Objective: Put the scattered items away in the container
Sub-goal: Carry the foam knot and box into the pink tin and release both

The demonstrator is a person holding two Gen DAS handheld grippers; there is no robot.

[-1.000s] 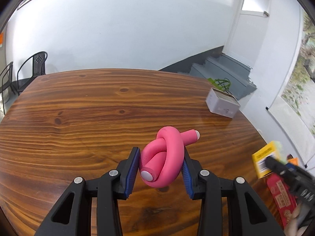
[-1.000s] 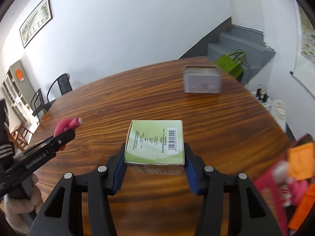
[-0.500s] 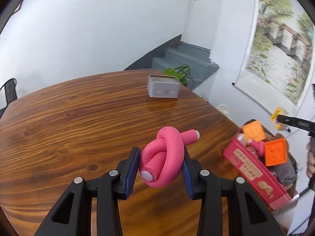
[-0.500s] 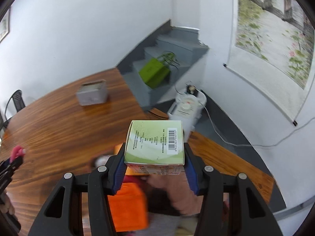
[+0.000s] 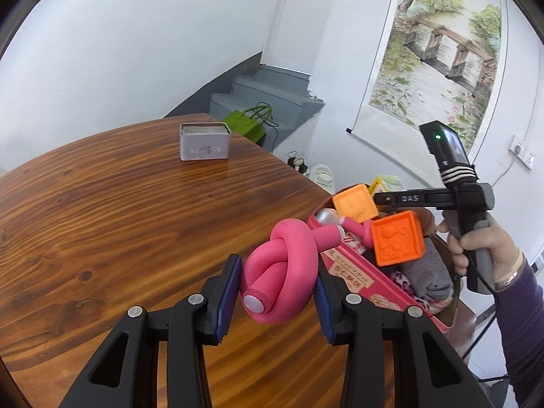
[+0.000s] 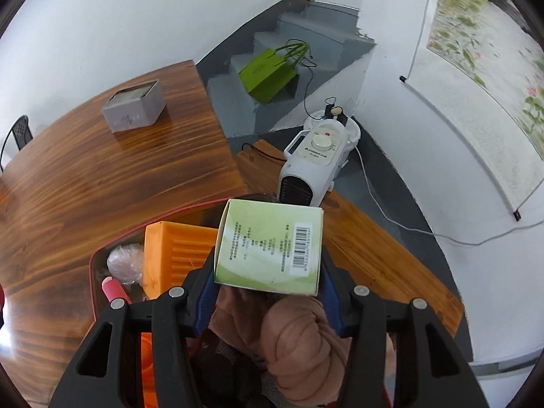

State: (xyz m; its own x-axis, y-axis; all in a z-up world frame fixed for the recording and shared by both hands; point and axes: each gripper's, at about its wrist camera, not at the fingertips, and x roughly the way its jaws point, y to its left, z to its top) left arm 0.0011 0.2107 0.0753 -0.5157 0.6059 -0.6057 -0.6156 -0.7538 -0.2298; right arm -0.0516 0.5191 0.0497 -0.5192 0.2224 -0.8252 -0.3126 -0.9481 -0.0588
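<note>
Across the wooden table [image 5: 102,224], reaching from nine o'clock to the middle of the left wrist view, the red container [image 5: 350,282] is sitting at the edge toward three o'clock, already crowded with orange blocks [image 5: 396,238] and bundled cloth. Both hands are carrying items to it, so the delivery step is under way. The left gripper [image 5: 277,292] is clenching the knotted pink foam roller [image 5: 282,272] between its blue pads, hanging over the table just at nine o'clock of the container's near wall. The right gripper [image 6: 268,289] is squeezing the green carton [image 6: 270,248] over the container's interior, above a brownish cloth bundle [image 6: 292,333], though how far above is hard to judge. Next, the right jaws are probably needing to part over a free gap, while the left is needing to travel on over the rim before letting go. Compared with a second ago, both views are now showing the container close below rather than off at the table's far side.
</note>
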